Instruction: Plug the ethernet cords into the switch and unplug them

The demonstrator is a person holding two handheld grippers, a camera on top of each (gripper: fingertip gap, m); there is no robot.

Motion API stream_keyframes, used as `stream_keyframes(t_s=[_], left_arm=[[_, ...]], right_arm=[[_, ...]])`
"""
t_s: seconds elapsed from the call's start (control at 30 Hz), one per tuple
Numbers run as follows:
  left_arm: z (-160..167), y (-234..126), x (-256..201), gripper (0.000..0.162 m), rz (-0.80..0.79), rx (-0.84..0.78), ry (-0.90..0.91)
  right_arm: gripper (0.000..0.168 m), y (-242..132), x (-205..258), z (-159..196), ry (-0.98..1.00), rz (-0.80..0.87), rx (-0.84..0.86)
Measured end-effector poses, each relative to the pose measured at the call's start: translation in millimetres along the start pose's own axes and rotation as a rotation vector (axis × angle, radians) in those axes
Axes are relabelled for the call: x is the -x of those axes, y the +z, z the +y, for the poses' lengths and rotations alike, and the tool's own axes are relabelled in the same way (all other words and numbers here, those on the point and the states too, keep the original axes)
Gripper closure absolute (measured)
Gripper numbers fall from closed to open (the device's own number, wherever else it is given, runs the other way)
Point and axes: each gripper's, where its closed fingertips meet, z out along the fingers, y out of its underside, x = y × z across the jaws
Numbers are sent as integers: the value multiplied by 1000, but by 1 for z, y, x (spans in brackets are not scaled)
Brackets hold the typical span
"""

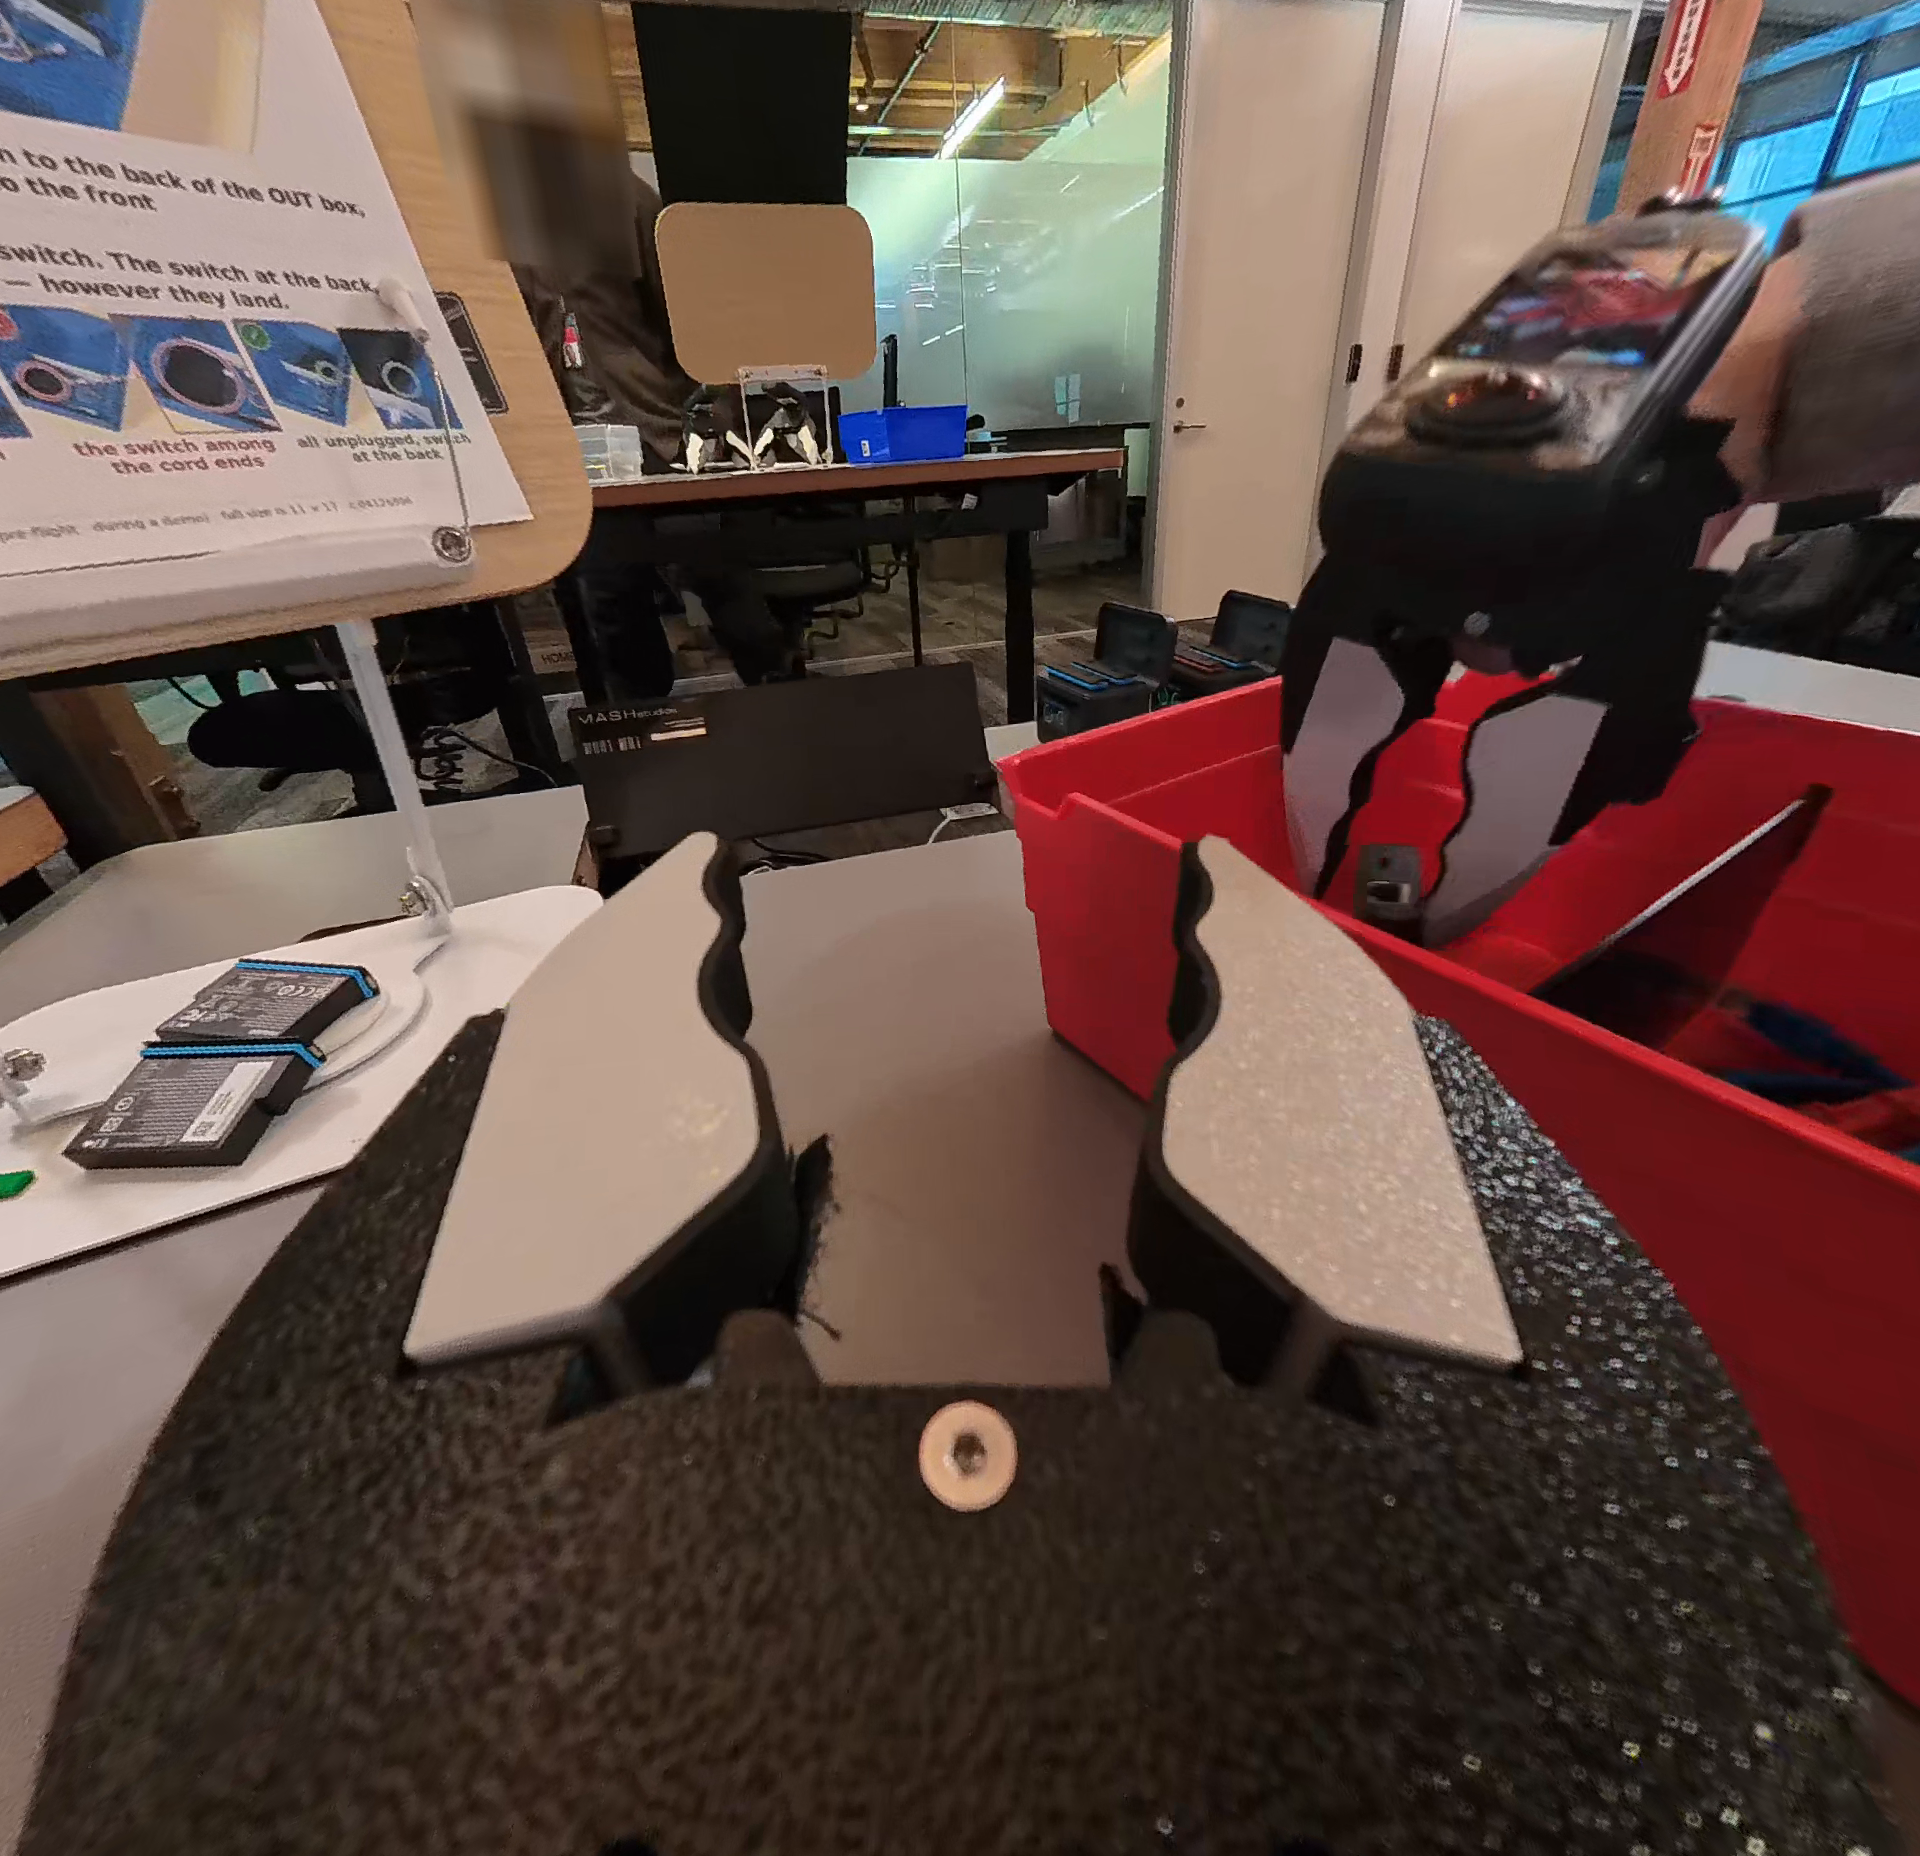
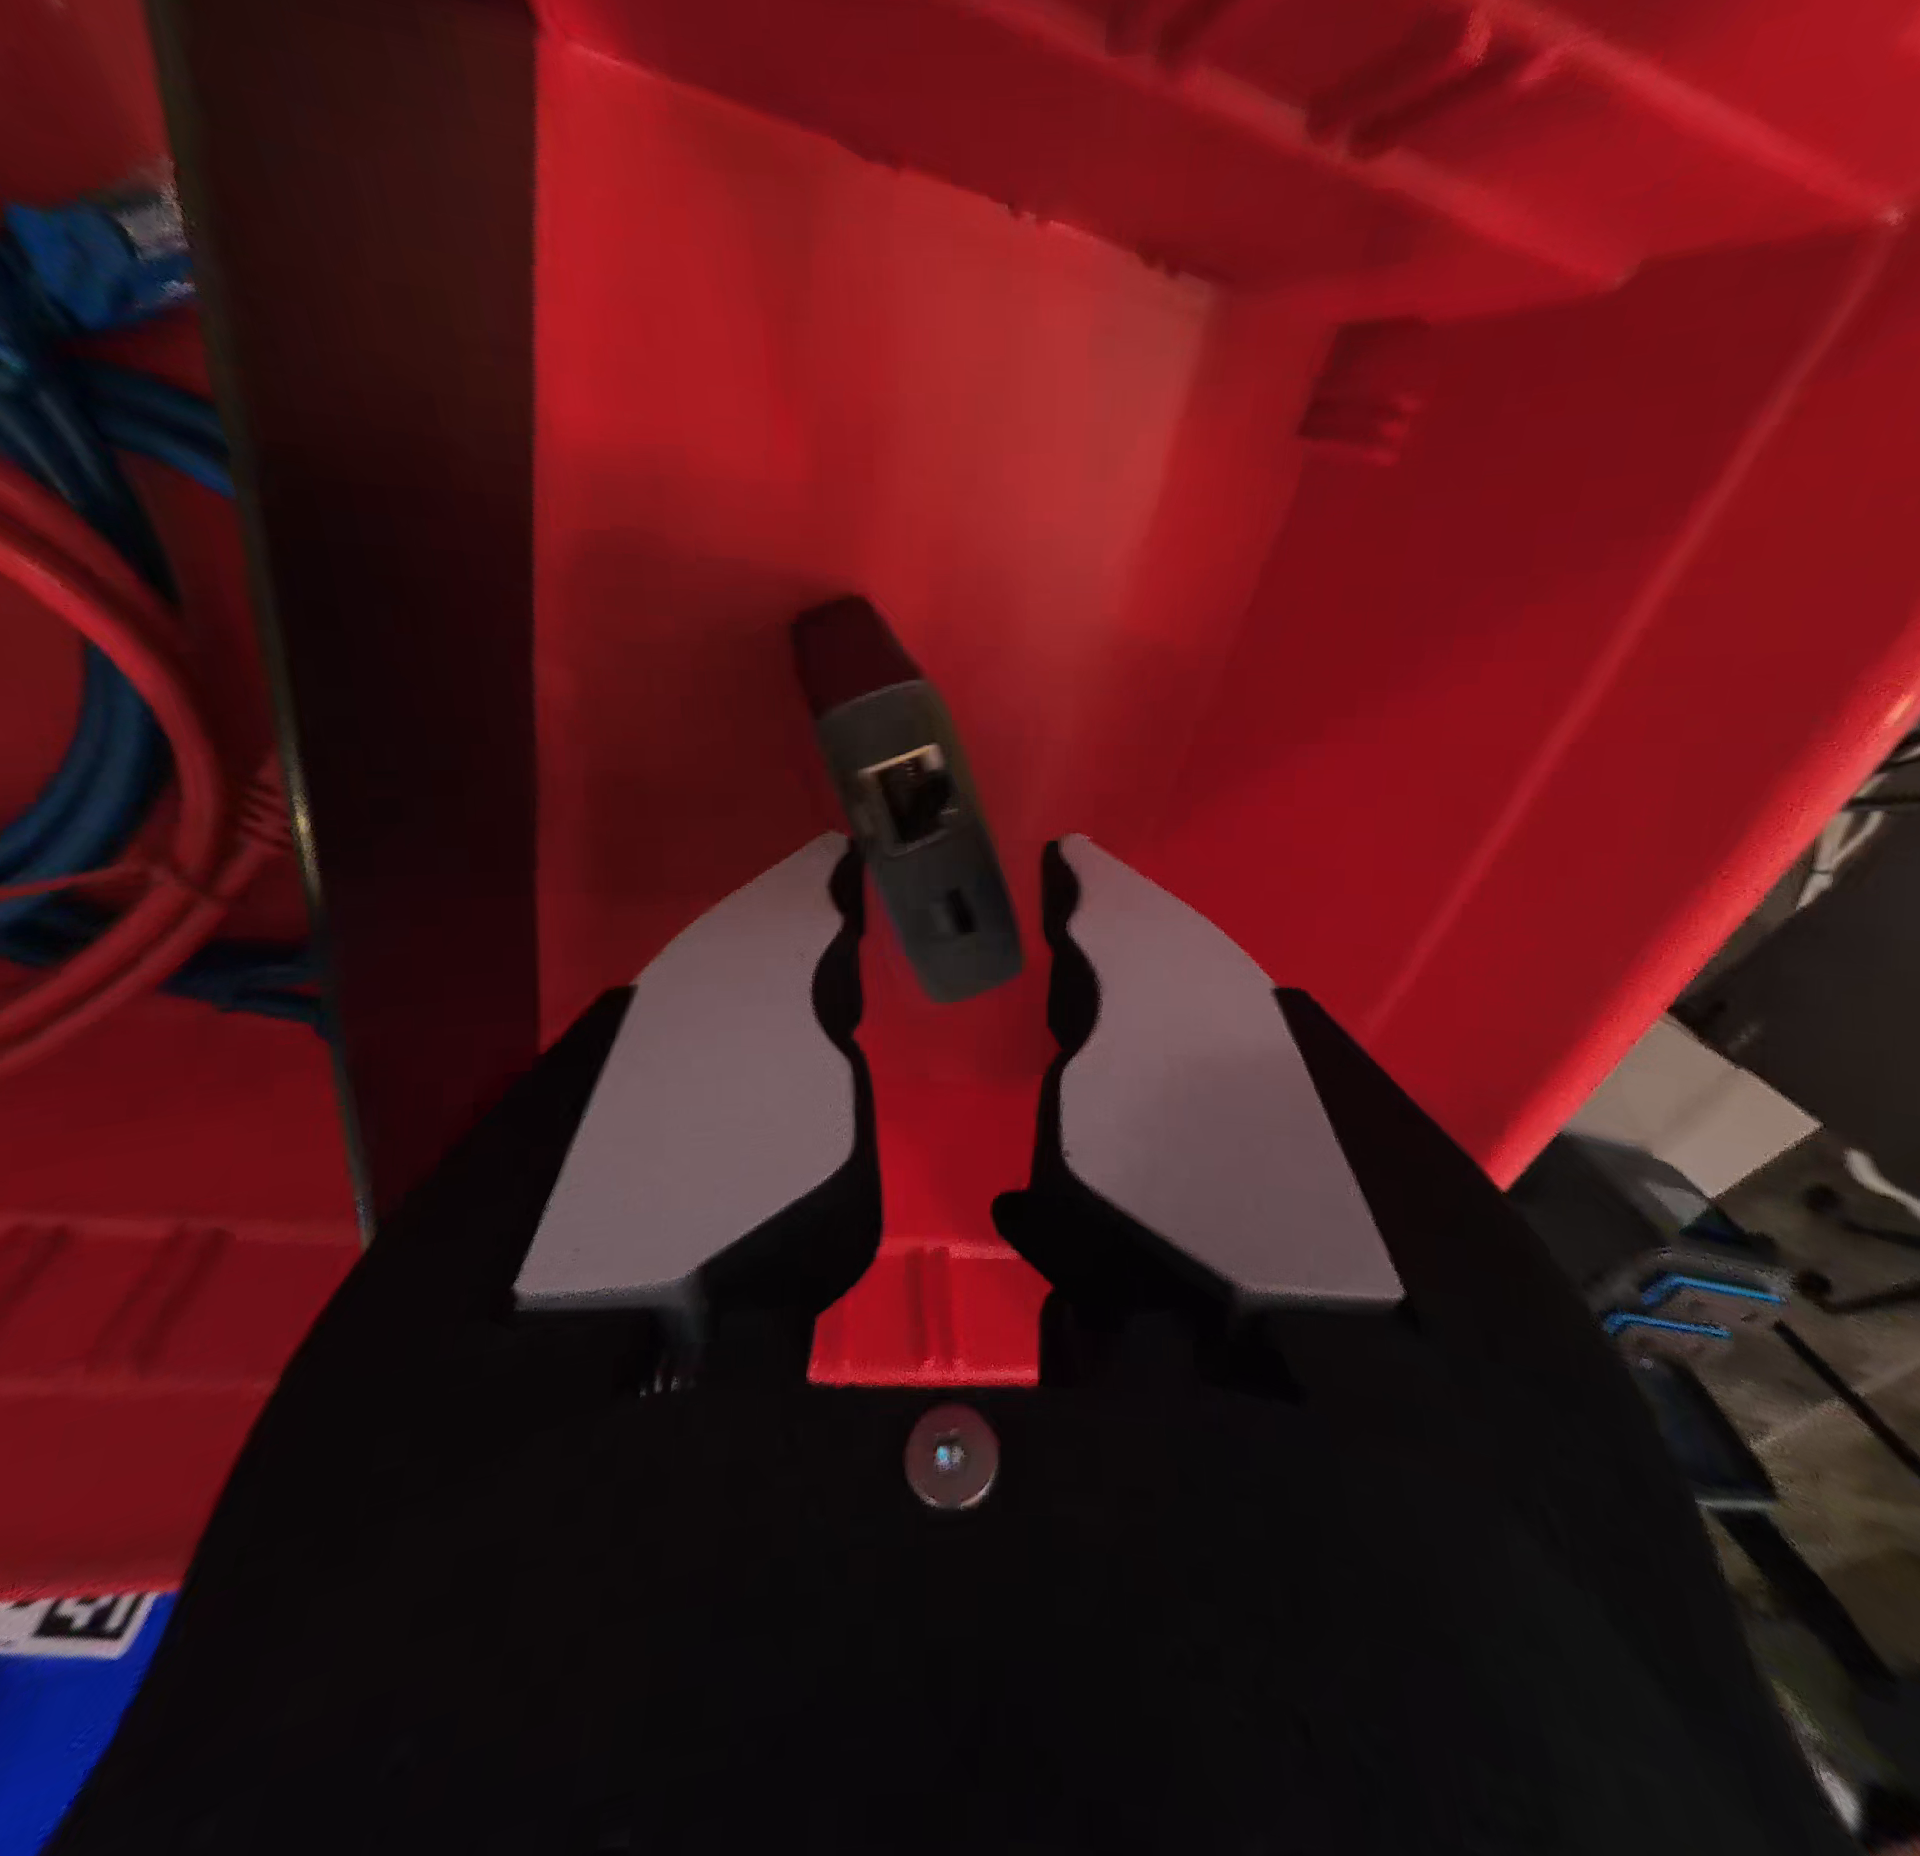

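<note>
Right claw (image 2: pixel 951 850), parted, straddles a grey network adapter (image 2: pixel 925 819) in the red bin (image 1: pixel 1143 850); left claw (image 1: pixel 956 965), wide open and empty, hovers over the surface (image 1: pixel 904 975).

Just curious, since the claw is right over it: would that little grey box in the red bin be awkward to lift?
Probably not. The grey box looks like small rigid plastic, so likely stiff and light. Its smooth sides might slip. It lies flat in the red bin, so it shouldn't roll.

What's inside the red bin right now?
In the red bin, a small grey adapter lies by the right gripper, open. Past a dark divider, blue and red cables are coiled. The floor beneath the cables is hidden.
</note>
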Motion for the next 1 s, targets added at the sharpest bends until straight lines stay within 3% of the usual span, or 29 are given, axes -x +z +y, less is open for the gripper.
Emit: stream_keyframes(t_s=[0.13,0.23,0.43,0.5,0.6,0.7,0.83,1.0], left_arm=[[-7,-2,-6,80,66,-47,-42],[-16,-6,-12,80,124,-113,-59],[-44,-23,-24,85,222,-272,-49],[-54,-32,-40,90,326,-318,-64],[-65,-53,-78,110,600,-354,-112],[-67,-63,-97,112,703,-386,-160],[-64,-68,-113,114,746,-391,-88],[-55,-64,-125,101,739,-340,-4]], right_arm=[[145,-2,-1,-1,-16,34,25],[148,-23,-9,-12,-12,150,-85],[148,-120,-7,-74,122,359,-666],[149,-147,11,-96,114,385,-848],[149,-164,44,-123,65,378,-1022],[149,-171,66,-138,58,367,-1131],[149,-171,84,-146,76,347,-1176],[149,-178,89,-144,115,376,-1233]])
